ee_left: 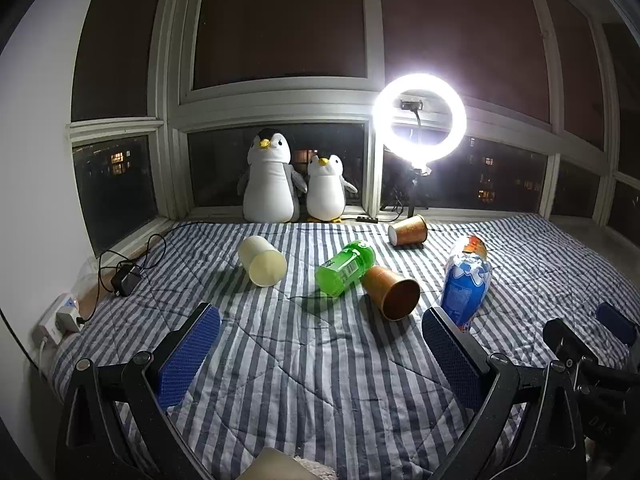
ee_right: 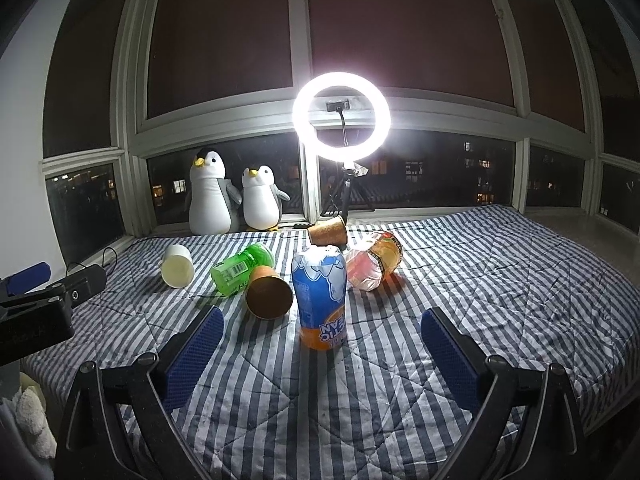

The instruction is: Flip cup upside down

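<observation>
The striped bed cover (ee_right: 460, 280) spreads wide, ending at the window sill at the back, at a wall on the left and at a bare ledge on the far right; its broadest bare stretch lies right of the cluster of things and in the foreground under both tools. Against the window stand a ring light (ee_right: 341, 111) on a tripod and two plush penguins (ee_right: 236, 200), touching one another. The blue and orange cup (ee_right: 320, 300) stands mouth down with its print inverted, ahead of the right hand-held gripper (ee_right: 322, 334), whose blue pads are spread wide with nothing between them; the cup sits in line with the gap, a little left of centre and just beyond the fingertips. Behind it a clear orange-banded cup (ee_right: 374, 260) lies on its side, partly hidden by the blue one. The left hand-held gripper (ee_left: 320, 334) is likewise wide open and empty, over bare cover; the blue cup (ee_left: 466, 280) is beside its right finger, its base cut off by that finger. Lying on their sides ahead are a green bottle (ee_left: 346, 268) touching a brown paper cup (ee_left: 394, 292), a cream cup (ee_left: 262, 262) well apart to the left, and a second brown cup (ee_left: 409, 231) near the sill. At the left edge a charger and cables (ee_left: 126, 280) are dim and hard to make out.
</observation>
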`<state>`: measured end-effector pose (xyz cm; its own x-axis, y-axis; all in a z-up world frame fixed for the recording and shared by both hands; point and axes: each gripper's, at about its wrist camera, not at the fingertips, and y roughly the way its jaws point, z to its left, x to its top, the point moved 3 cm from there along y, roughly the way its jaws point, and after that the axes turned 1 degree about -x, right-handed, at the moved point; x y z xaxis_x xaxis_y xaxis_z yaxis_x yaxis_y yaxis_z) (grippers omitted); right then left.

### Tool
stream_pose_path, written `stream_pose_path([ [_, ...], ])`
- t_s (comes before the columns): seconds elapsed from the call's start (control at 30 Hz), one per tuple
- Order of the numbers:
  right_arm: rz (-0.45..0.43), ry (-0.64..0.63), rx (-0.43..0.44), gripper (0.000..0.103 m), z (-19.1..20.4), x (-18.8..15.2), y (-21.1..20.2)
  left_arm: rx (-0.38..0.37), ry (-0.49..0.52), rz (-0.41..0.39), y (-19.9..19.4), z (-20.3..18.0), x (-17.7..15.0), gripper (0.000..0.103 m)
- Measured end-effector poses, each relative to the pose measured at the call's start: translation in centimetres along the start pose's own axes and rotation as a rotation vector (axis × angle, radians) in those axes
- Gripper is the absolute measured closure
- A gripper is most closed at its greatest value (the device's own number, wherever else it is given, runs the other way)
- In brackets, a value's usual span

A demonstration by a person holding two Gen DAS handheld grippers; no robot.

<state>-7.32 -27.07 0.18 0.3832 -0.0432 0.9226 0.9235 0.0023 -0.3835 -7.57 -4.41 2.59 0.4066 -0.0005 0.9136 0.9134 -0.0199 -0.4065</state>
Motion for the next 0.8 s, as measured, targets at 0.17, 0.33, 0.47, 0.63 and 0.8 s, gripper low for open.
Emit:
stream_pose_path([
  [0.17,0.000,0.000,0.001,0.005,-0.01,-0.02,-0.03,0.002,-0.002,-0.003,-0.02,0.00,0.04,0.000],
  [0.33,0.001,0.002,0.003,0.005,0.04,-0.03,-0.01,0.002,-0.001,-0.002,-0.03,-0.02,0.15,0.000],
  [0.47,0.001,0.001,0.004,0.005,0.06,-0.05,0.01,0.002,-0.002,-0.003,-0.03,-0.02,0.15,0.000],
  [0.63,0.006,0.001,0.006,0.005,0.09,-0.12,0.16,0.002,-0.002,-0.003,0.03,0.03,0.16,0.000],
  [0.8,0.009,0.002,0.007,0.005,0.08,-0.15,0.27,0.003,-0.001,-0.003,0.04,0.03,0.15,0.000],
])
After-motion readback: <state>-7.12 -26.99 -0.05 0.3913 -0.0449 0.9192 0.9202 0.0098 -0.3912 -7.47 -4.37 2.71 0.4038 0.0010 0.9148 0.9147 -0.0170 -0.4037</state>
